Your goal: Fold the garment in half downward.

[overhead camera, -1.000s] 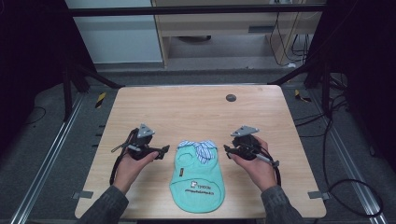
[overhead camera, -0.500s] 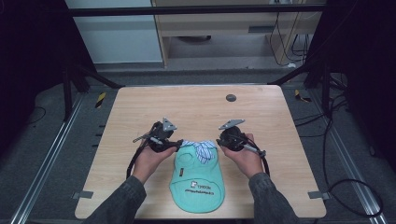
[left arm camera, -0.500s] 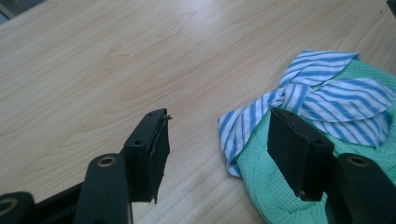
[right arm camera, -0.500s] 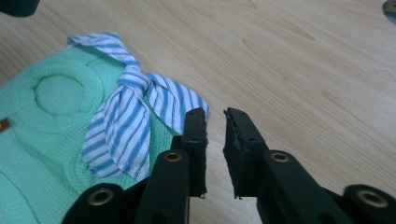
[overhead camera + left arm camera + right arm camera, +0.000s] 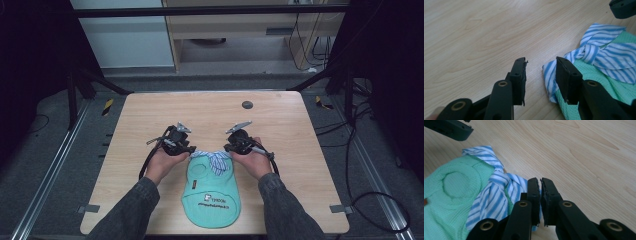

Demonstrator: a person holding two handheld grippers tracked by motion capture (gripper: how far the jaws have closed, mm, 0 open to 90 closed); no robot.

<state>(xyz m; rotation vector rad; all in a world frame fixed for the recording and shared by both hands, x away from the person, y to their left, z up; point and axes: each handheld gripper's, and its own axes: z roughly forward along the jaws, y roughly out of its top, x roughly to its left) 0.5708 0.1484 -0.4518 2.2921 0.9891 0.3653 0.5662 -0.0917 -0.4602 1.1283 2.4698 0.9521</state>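
Note:
A mint-green bib-like garment (image 5: 210,195) lies flat at the table's near middle, with a blue-and-white striped collar (image 5: 212,159) knotted at its top. My left gripper (image 5: 191,149) is at the collar's left corner. In the left gripper view its jaws (image 5: 541,67) have just been closing and still stand apart, with the striped corner (image 5: 549,75) beside the right jaw and not pressed. My right gripper (image 5: 227,148) is at the collar's right end. In the right gripper view its jaws (image 5: 540,186) have just closed on the edge of the striped cloth (image 5: 499,192).
The wooden table (image 5: 150,115) carries a small dark round spot (image 5: 247,104) at the back right. Black frame posts stand at both sides. A cable (image 5: 147,160) hangs from the left gripper; another trails from the right hand. The person's sleeves enter from the bottom edge.
Both hands have moved inward to the top corners of the garment. Both pairs of jaws have narrowed, the right pair down to nearly touching.

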